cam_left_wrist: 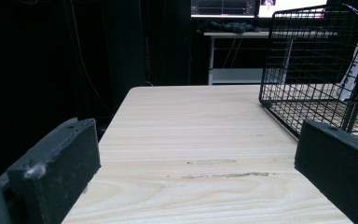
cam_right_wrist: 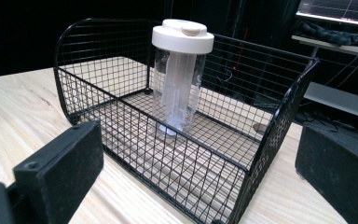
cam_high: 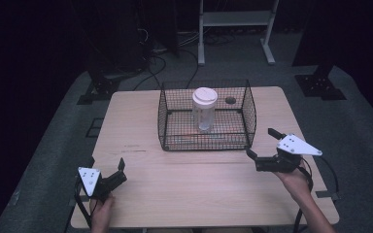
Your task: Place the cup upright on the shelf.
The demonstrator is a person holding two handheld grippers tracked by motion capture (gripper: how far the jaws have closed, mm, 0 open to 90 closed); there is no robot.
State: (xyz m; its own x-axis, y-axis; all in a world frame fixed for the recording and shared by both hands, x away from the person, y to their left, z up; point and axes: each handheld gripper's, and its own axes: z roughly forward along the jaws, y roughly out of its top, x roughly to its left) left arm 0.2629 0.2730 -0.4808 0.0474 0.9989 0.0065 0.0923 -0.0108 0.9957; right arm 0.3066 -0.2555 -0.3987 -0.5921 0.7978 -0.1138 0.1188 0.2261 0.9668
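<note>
A black wire basket (cam_high: 167, 116) stands at the middle back of the wooden table (cam_high: 141, 131). Inside it a clear bottle (cam_high: 204, 114) with a white lid stands upright. My left gripper (cam_high: 108, 167) is open near the front left corner, well short of the basket, and holds nothing. My right gripper (cam_high: 261, 143) is open just off the basket's front right corner, also holding nothing. The right gripper view looks between its wide-apart jaws at the basket (cam_right_wrist: 121, 126) and the bottle (cam_right_wrist: 179, 79). The left gripper view has bare table ahead and the basket (cam_left_wrist: 307, 60) at the right.
A small dark round spot (cam_high: 230, 100) marks the table behind the basket. Beyond the table stand a white shelf frame (cam_high: 235, 19), black stand bases (cam_high: 320, 86) and floor cables (cam_high: 155, 68). A lit monitor (cam_left_wrist: 256, 7) sits on a far desk.
</note>
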